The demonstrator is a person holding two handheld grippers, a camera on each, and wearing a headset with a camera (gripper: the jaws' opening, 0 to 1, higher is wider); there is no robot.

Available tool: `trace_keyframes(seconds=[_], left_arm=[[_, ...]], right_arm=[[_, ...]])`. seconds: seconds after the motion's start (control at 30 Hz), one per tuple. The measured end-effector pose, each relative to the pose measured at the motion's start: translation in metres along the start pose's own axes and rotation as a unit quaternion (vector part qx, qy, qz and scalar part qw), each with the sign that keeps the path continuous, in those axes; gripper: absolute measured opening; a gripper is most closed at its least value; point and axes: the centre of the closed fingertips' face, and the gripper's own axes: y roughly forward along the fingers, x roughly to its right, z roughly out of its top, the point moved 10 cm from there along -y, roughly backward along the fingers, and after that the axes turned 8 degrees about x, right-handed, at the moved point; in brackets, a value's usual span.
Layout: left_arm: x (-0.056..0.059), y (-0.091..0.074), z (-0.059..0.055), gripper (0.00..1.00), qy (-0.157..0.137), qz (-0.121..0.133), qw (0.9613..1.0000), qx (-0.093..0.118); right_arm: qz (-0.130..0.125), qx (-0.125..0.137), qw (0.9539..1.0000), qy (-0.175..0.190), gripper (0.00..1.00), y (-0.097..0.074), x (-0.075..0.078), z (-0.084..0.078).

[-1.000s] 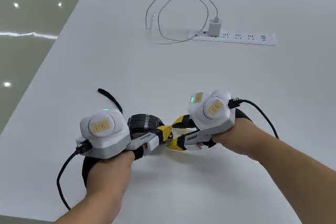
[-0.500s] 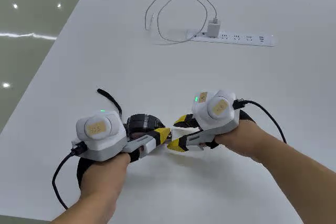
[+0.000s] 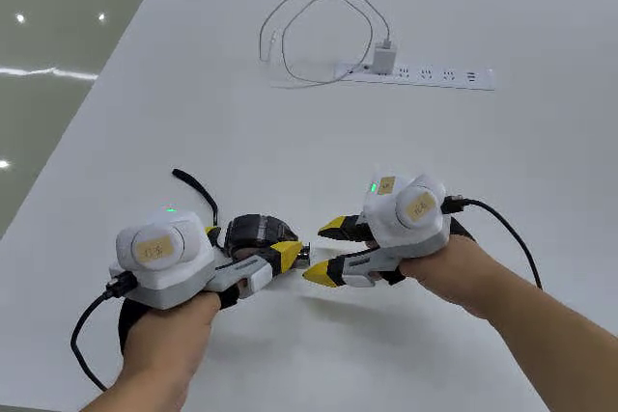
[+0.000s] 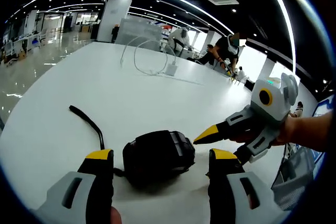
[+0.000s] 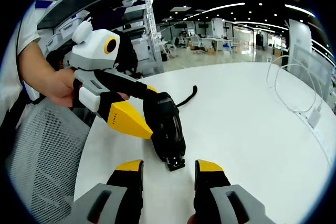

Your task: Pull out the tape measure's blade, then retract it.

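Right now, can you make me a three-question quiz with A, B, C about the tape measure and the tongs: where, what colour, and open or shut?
1. Where is the tape measure?
A. On a chair.
B. On the white table, between the left tongs.
C. In a box.
2. What colour are the tongs' tips?
A. Red.
B. Blue.
C. Yellow.
3. How are the right tongs?
A. Open.
B. Shut on a pencil.
C. Shut on the tape measure.
Answers:
1 B, it lies on the table with a left tong on either side.
2 C, every tip shows yellow.
3 A, a wide gap shows between them.
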Motion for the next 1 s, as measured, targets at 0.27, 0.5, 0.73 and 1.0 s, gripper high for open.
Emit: trace_keyframes(seconds=[0.27, 0.5, 0.73, 1.0], left_arm=[[0.001, -0.013, 0.0, 0.71, 0.033, -0.035, 0.9989, 0.003], [-0.002, -0.026, 0.0, 0.72, 0.061, -0.061, 0.9962, 0.003], [-0.005, -0.036, -0.003, 0.73, 0.076, -0.07, 0.9947, -0.001], [-0.008, -0.045, -0.006, 0.76, 0.093, -0.087, 0.9918, -0.01]], right_arm=[[-0.022, 0.022, 0.9995, 0.004, 0.41, -0.019, -0.009, -0.003], [-0.043, 0.028, 0.9987, 0.008, 0.48, -0.033, -0.017, -0.008], [-0.063, 0.031, 0.9975, 0.01, 0.54, -0.044, -0.021, -0.014], [-0.081, 0.035, 0.9959, 0.019, 0.61, -0.061, -0.027, -0.023]])
